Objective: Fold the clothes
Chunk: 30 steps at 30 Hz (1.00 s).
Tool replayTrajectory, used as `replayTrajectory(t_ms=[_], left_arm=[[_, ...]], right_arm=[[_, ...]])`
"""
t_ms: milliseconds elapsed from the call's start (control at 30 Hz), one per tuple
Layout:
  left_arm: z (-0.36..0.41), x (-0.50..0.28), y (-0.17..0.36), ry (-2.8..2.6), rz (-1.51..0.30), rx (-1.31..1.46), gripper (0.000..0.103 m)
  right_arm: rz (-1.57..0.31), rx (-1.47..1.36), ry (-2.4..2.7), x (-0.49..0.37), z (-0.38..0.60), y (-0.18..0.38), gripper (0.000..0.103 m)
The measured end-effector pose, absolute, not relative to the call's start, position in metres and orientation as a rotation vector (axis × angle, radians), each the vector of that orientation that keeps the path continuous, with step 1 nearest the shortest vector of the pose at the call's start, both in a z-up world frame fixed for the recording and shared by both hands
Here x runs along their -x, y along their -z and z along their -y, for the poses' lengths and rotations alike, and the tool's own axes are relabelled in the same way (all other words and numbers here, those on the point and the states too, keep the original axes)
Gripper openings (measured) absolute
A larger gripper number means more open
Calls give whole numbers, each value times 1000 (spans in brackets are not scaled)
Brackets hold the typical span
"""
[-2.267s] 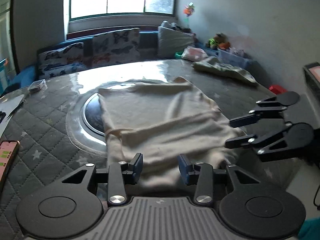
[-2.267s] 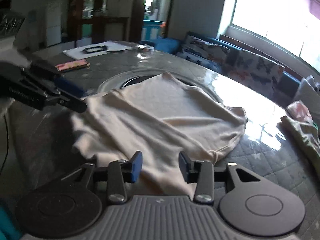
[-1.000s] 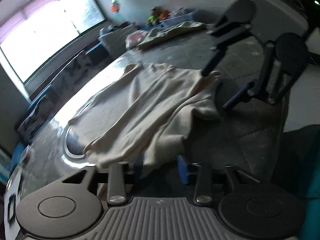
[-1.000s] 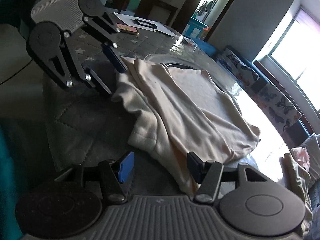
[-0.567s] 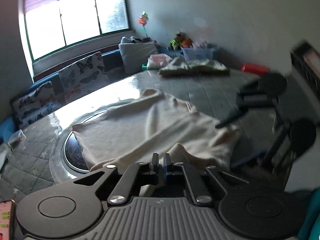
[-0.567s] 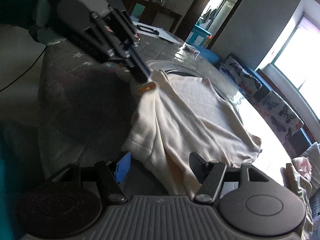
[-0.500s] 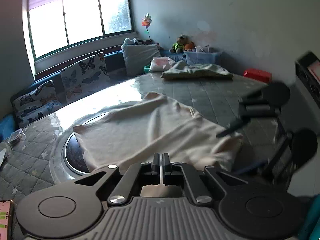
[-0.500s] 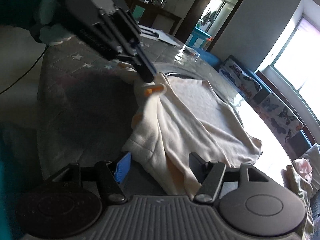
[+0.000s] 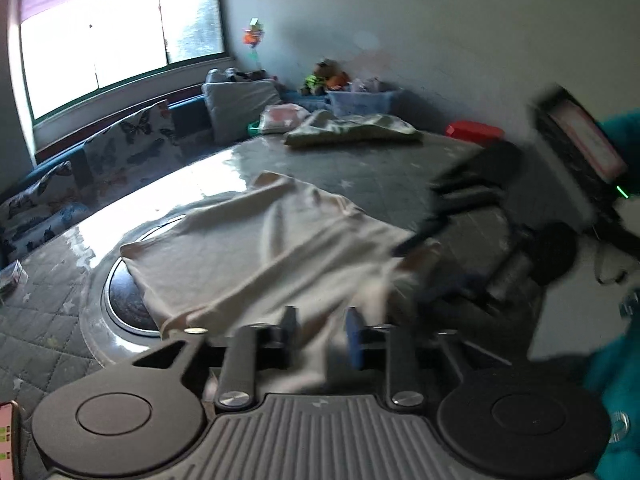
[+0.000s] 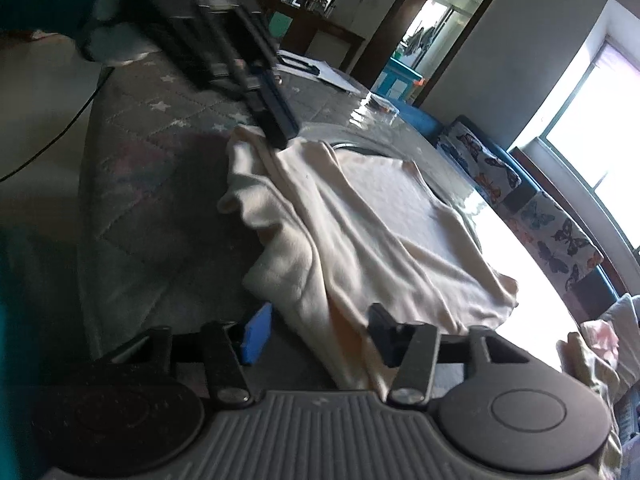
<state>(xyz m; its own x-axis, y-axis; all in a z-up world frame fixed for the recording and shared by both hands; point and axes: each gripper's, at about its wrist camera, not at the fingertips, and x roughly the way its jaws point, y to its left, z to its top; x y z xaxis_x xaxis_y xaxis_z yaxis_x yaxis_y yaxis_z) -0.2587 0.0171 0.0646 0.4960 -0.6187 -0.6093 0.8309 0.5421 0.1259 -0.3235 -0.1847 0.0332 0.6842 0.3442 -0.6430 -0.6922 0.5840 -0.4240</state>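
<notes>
A cream garment (image 9: 256, 248) lies spread and rumpled on the grey quilted table (image 9: 48, 312); it also shows in the right wrist view (image 10: 360, 236). My left gripper (image 9: 322, 332) is open, its jaws apart with the garment's near edge between them. In the right wrist view the left gripper (image 10: 276, 120) sits at the garment's far corner. My right gripper (image 10: 316, 332) is open, with the garment's near hem between its fingers. In the left wrist view the right gripper (image 9: 424, 252) is blurred at the garment's right edge.
A round glass turntable (image 9: 116, 304) lies under the garment. A greenish garment (image 9: 352, 130) lies at the table's far side. Butterfly cushions (image 9: 128, 148) line a bench under the window. A phone (image 9: 6, 440) lies at the near left. Papers (image 10: 316, 70) lie on the far end.
My left gripper was shut on the garment's edge half a second ago and has now opened. The right gripper stayed open near the hem.
</notes>
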Motion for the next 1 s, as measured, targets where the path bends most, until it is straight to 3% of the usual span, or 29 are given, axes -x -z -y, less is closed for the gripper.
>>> replayTrajectory(t_ms=[67, 300, 367, 400, 433, 500, 600, 633, 667, 833, 900, 967, 1000], left_arm=[[-14, 266, -62, 922, -541, -464, 51], [19, 261, -41, 896, -523, -501, 55], [25, 253, -40, 872, -522, -492, 41], [26, 248, -41, 859, -523, -480, 19], [26, 244, -42, 847, -523, -468, 12], [28, 235, -43, 822, -523, -444, 9], [25, 220, -51, 805, -520, -394, 8], [24, 218, -53, 803, -517, -385, 7], [25, 216, -54, 802, -515, -383, 7], [22, 209, -59, 809, -519, -357, 7], [18, 208, -62, 814, -521, -352, 12], [7, 213, -66, 816, -508, -360, 17], [1, 216, -68, 812, -499, -369, 26]], right_arm=[[-541, 683, -663, 315, 181, -34, 24], [-596, 430, -669, 285, 196, -54, 16], [-596, 400, -665, 282, 200, -59, 16], [-592, 399, -662, 281, 201, -61, 16], [-589, 403, -661, 281, 201, -61, 16], [-585, 415, -665, 282, 200, -61, 17], [-553, 485, -658, 293, 197, -57, 38], [-545, 513, -655, 297, 195, -54, 50], [-537, 540, -652, 301, 194, -51, 54], [-483, 656, -620, 306, 181, -34, 56], [-461, 692, -577, 300, 176, -28, 49], [-492, 623, -580, 287, 179, -33, 23], [-521, 552, -583, 279, 183, -39, 19]])
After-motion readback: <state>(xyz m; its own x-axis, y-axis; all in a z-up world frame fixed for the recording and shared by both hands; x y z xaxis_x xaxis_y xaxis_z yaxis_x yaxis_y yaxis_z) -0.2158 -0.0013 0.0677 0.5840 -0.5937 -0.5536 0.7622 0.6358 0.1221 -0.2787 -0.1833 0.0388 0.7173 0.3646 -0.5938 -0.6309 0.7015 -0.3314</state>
